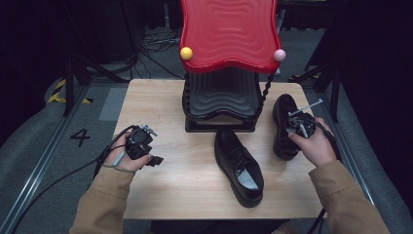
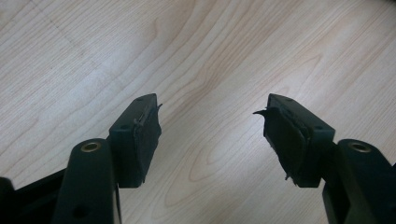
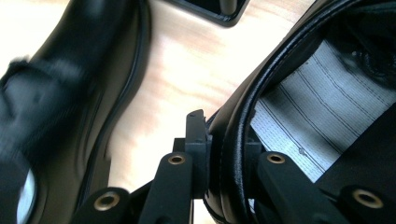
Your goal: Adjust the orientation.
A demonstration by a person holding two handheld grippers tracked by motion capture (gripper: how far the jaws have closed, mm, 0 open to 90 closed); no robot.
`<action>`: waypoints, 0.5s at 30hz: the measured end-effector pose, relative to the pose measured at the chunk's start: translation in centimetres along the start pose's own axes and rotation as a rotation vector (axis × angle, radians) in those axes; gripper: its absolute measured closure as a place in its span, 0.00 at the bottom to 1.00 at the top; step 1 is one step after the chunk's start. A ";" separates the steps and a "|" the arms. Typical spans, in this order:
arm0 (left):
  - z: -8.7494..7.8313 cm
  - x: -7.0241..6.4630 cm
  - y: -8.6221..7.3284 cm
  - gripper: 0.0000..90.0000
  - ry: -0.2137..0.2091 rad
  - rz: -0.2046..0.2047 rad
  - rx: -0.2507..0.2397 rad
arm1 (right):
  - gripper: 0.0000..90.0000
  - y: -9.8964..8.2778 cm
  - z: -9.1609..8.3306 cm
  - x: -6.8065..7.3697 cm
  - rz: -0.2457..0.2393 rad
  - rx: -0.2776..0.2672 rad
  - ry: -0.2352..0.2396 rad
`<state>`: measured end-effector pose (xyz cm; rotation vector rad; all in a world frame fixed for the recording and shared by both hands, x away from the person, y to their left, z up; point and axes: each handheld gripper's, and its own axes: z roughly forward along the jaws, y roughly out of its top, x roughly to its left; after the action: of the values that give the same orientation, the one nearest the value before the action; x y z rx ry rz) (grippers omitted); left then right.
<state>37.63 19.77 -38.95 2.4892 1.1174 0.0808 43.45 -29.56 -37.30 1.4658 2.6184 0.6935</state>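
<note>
Right gripper (image 3: 223,154) clamps a shoe (image 1: 285,127) rim near the table's (image 1: 160,195) right edge.
Left gripper (image 2: 212,140) gapes, empty; rack (image 1: 221,105) at the far edge holds nothing visible.

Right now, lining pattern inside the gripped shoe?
Pale grey with thin dark stripes, the shoe lining shows best in the right gripper view.

**Colours and patterns on the table**

The pale wooden table (image 1: 160,102) shows light beige with brown wavy grain. The glossy black leather lace-up shoe (image 1: 239,165) has a whitish insole. The second black leather shoe (image 3: 243,121) carries a white lining with thin dark stripes. The red glossy plastic rippled panel (image 1: 229,31) bears a yellow ball (image 1: 186,53) and a pink ball (image 1: 279,55). The black ribbed stand (image 1: 221,100) sits beneath. Sleeves are tan.
</note>
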 end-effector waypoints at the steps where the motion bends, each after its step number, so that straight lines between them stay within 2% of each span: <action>1: 0.1 0.0 0.1 0.41 -0.001 0.001 -0.003 | 0.90 -0.8 -0.8 0.6 -0.037 0.004 -0.005; 2: 0.1 -0.1 0.2 0.41 -0.002 0.005 0.001 | 0.90 -0.8 -0.8 0.6 -0.037 0.004 -0.005; 5: 0.1 -0.1 0.3 0.41 -0.002 0.007 -0.002 | 0.90 -1.9 -1.9 1.4 -0.085 0.006 0.006; 10: 0.0 -0.1 0.3 0.41 0.001 0.005 -0.002 | 0.89 -4.3 -3.5 2.9 -0.177 0.021 0.024; 15: 0.0 -0.2 0.2 0.41 0.003 0.003 0.002 | 0.88 -5.8 -4.3 4.4 -0.290 0.042 0.056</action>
<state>37.64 19.48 -38.84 2.4936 1.1154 0.0841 35.34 -30.09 -35.10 1.0543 2.8209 0.6592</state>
